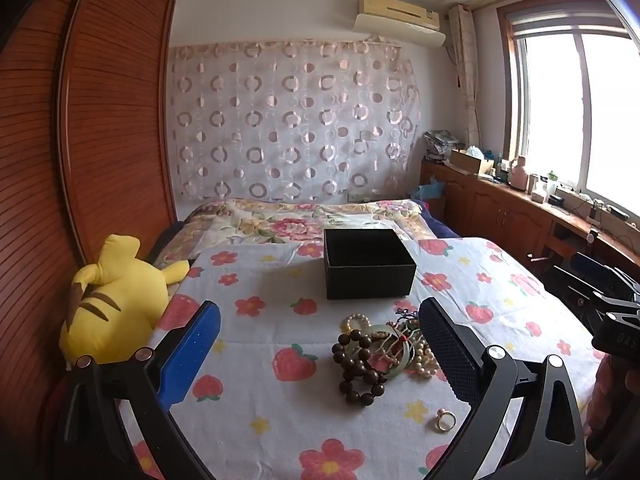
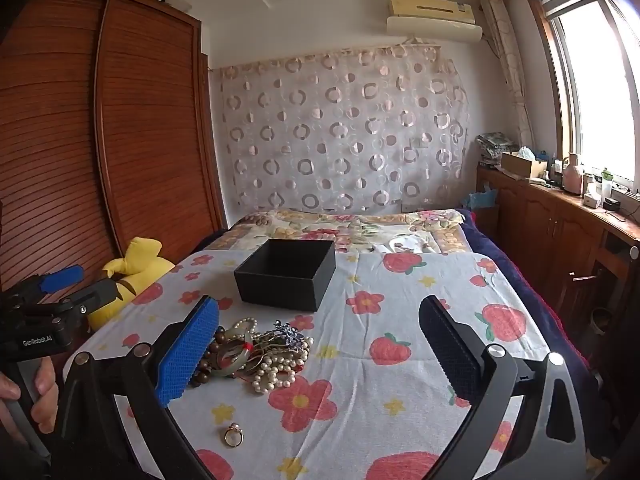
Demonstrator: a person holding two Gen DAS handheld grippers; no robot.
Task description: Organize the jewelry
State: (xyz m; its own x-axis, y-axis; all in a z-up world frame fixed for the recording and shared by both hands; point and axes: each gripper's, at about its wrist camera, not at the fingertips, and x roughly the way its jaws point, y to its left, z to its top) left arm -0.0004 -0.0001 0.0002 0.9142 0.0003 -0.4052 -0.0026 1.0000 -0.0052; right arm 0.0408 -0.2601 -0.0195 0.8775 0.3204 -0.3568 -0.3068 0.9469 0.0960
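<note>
A tangled jewelry pile (image 1: 384,354) (image 2: 260,354) lies on the flowered cloth: a dark wooden bead bracelet (image 1: 356,368), a green bangle (image 2: 236,354), pearl strands (image 2: 276,372) and a silver flower brooch (image 2: 289,332). A gold ring (image 1: 445,421) (image 2: 233,436) lies apart, nearer me. Behind the pile stands an open, empty black box (image 1: 368,264) (image 2: 286,274). My left gripper (image 1: 320,354) is open, the pile just ahead between its fingers, untouched. My right gripper (image 2: 320,354) is open too, with the pile beside its left blue pad (image 2: 188,356), which hides part of the beads.
A yellow plush toy (image 1: 116,304) (image 2: 134,268) lies at the cloth's left edge by the wooden wardrobe (image 1: 100,120). A flowered bed quilt (image 1: 296,220) stretches behind the box. A cluttered wooden cabinet (image 2: 560,216) runs under the window at right. A hand (image 2: 40,392) holds the left gripper's handle.
</note>
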